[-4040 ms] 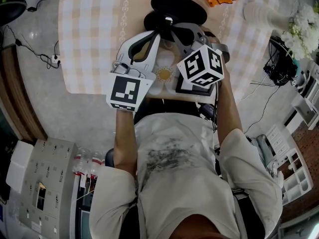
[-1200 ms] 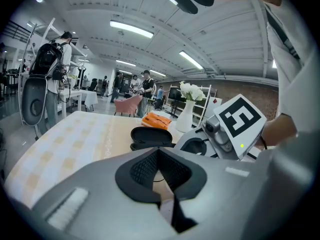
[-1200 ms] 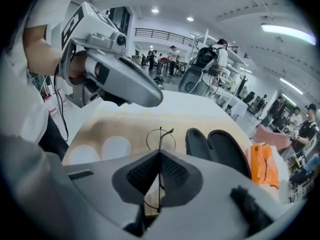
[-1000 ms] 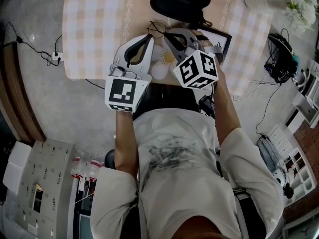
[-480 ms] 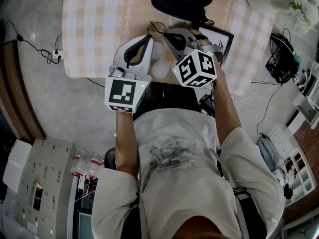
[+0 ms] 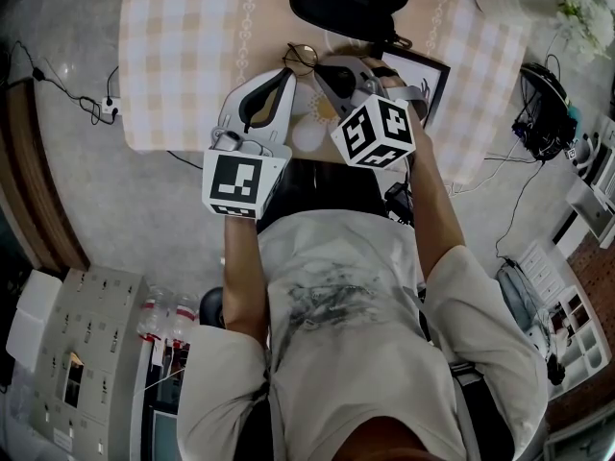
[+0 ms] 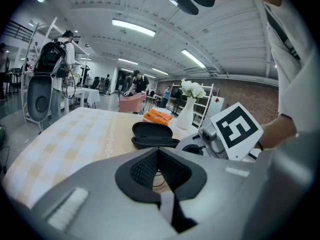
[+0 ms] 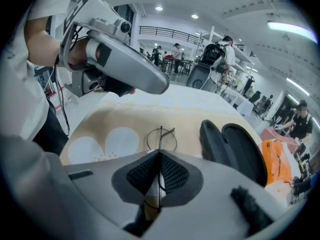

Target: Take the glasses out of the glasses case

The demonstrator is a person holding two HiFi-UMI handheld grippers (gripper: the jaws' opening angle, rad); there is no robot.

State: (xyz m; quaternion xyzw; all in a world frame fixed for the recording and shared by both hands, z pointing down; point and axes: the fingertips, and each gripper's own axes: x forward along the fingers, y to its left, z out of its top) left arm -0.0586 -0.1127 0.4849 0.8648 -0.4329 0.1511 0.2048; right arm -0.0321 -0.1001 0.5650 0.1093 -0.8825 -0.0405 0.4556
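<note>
Right gripper (image 8: 160, 159) clamped on the thin wire frame of the glasses (image 8: 161, 139), which stick straight out past its tips over the table (image 8: 120, 116), clear of the case (image 8: 242, 151). Case lies open, looks empty, just right of them, long axis pointing away. Left gripper (image 7: 159, 156) is closed on nothing, so set-down likely falls to the right.

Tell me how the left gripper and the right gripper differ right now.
The right gripper is shut on the glasses, pinching the thin wire frame; the left gripper is shut on nothing. In the head view, the left gripper's marker cube shows one flat face, while the right gripper's is tilted and shows several. Both have their jaws together.
</note>
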